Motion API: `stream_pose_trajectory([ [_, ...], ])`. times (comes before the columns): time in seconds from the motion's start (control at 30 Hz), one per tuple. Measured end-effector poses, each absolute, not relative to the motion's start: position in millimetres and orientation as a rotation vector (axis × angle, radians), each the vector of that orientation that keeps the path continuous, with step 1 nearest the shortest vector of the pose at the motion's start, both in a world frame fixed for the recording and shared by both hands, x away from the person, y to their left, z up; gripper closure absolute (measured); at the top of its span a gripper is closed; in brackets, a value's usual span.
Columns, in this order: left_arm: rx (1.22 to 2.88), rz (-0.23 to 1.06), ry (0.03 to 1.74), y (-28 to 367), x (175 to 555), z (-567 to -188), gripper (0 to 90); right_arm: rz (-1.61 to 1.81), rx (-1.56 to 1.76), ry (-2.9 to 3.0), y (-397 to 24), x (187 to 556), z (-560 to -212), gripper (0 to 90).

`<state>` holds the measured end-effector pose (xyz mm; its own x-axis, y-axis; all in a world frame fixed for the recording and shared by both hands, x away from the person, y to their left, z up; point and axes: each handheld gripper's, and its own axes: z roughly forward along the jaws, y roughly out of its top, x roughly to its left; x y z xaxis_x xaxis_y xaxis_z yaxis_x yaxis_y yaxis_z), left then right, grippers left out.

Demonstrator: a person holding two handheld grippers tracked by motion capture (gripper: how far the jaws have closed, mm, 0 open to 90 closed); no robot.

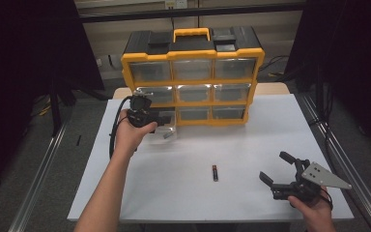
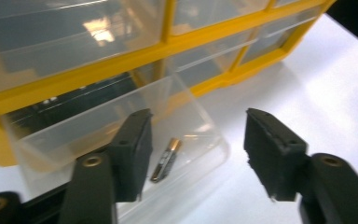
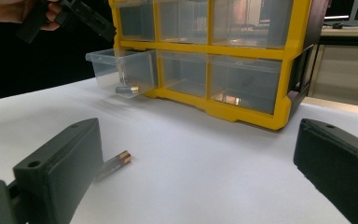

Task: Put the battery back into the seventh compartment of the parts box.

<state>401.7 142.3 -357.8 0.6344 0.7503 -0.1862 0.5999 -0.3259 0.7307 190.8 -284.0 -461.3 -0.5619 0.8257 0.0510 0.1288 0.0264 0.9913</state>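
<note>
- Clear plastic drawer (image 1: 166, 129), pulled out of the bottom-left slot of the yellow organizer (image 1: 192, 77), sits at the left of the white table (image 1: 251, 159); in the left gripper view its open tray (image 2: 121, 130) lies right under my tongs.
- One battery (image 2: 165, 159) lies on the drawer's floor, also seen through the clear wall from the right gripper view (image 3: 127, 89).
- My left gripper (image 2: 196, 154) hovers just above the drawer's front end, jaws parted about halfway with nothing between them; the pads touch neither the battery nor the drawer walls. From above, my left hand (image 1: 131, 131) holds it close against the cabinet's lower-left corner.
- A second battery (image 1: 215, 172) lies loose on the table near the middle, well apart from the drawer; in the right gripper view it (image 3: 114, 164) rests just beside the left jaw, not gripped.
- My right gripper (image 1: 276, 170) rests low near the table's right front edge, jaws spread wide and empty, pointing toward the loose battery and the cabinet.
</note>
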Motion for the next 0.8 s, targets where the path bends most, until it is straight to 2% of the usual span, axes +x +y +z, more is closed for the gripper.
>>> stream_pose_trajectory([
  [0.3, 2.056, 0.204, 0.951, 123, 381, -361, 28.2, 1.585, 0.974, 1.738, -283, 191, -461, 1.0],
  [0.53, 2.055, 0.198, 0.943, 115, 370, -372, 19.1, 1.586, 0.974, 1.74, -283, 191, -461, 1.0],
  [0.8, 2.056, 0.201, 0.915, 110, 359, -380, 13.3, 1.583, 0.971, 1.739, -283, 191, -461, 1.0],
])
